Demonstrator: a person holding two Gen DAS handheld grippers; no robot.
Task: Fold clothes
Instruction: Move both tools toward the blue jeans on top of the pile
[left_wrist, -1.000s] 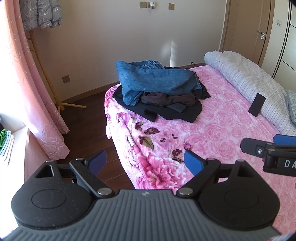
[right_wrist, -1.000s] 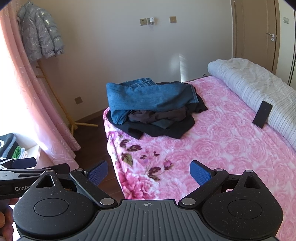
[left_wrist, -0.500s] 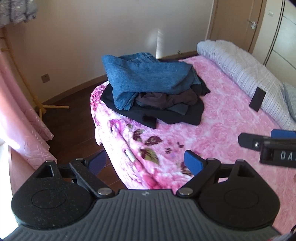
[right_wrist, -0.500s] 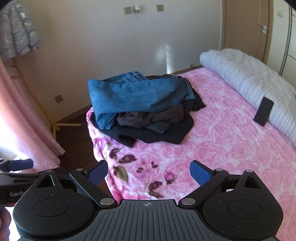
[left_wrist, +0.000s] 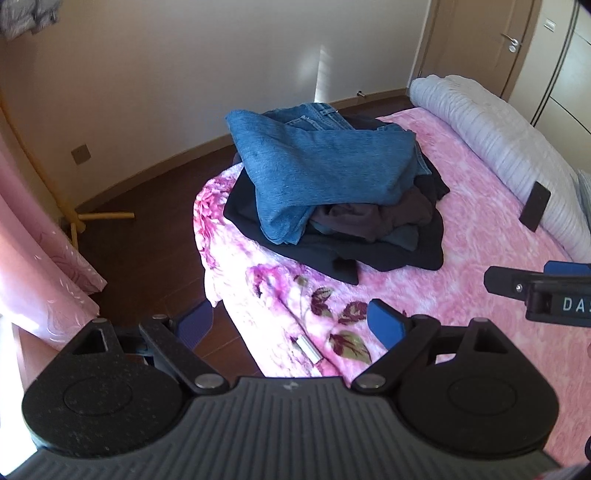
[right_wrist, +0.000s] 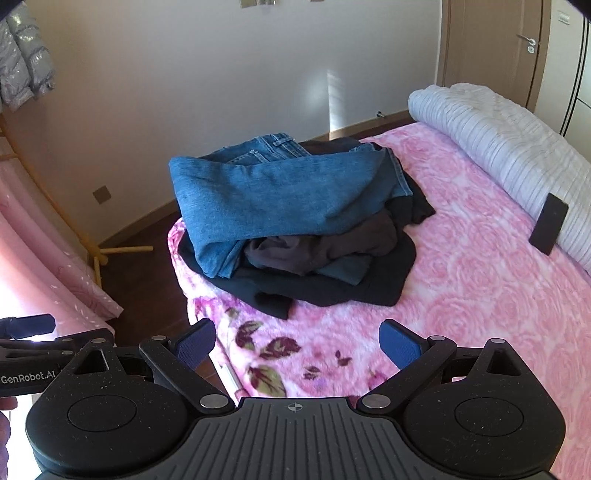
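A heap of clothes lies on the far corner of the pink floral bed (left_wrist: 461, 288) (right_wrist: 480, 295). Blue jeans (left_wrist: 321, 173) (right_wrist: 280, 195) lie on top, over a dark brown garment (left_wrist: 373, 218) (right_wrist: 325, 247) and a black garment (left_wrist: 332, 254) (right_wrist: 332, 291). My left gripper (left_wrist: 291, 317) is open and empty, short of the heap, over the bed's near corner. My right gripper (right_wrist: 297, 341) is open and empty too, hanging above the blanket in front of the heap. Each gripper shows at the edge of the other's view.
A black phone (left_wrist: 534, 206) (right_wrist: 548, 229) leans against a rolled white striped quilt (left_wrist: 495, 147) (right_wrist: 509, 147) along the bed's right side. Pink curtains (left_wrist: 37, 236) and a wooden rack foot (left_wrist: 99, 216) stand left over dark floor. A door (right_wrist: 491, 48) is far right.
Both grippers have moved forward toward the heap, which now looks larger and nearer in both views. Their jaws have stayed open.
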